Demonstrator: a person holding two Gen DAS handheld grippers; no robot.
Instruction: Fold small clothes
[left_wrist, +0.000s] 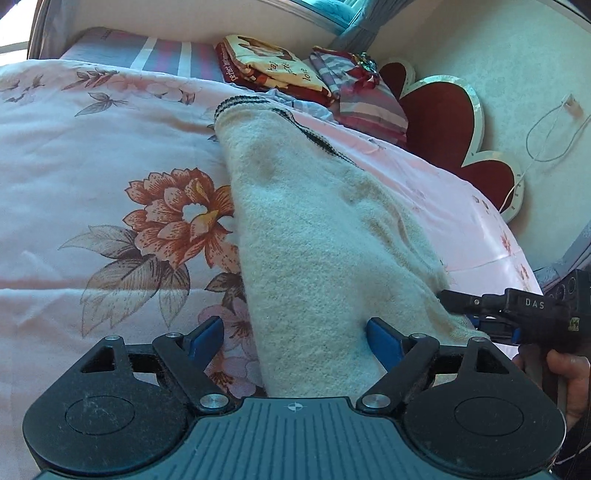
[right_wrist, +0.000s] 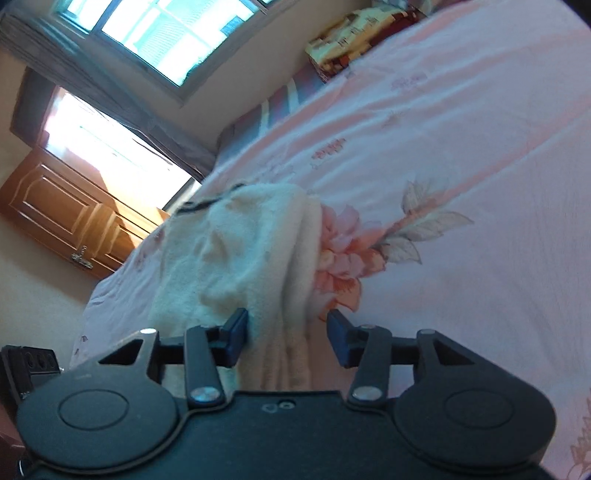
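My left tool (left_wrist: 293, 341) is spread wide, its 2 blue pads standing either side of the near end of the cream sweater (left_wrist: 314, 236), gripping nothing. The sweater lies on the bed (left_wrist: 92, 147) as a long, narrow bundle, its long axis running straight away from me toward the black-striped hem at the far end. My right tool (right_wrist: 288, 338) is also released, with the sweater's near edge bunched between its pads but not pinched. In the left view the right tool (left_wrist: 491, 314) sits just beside the sweater's right corner. Both tools are at the near end, so I judge the next fold carries this end forward along the long axis toward the hem.
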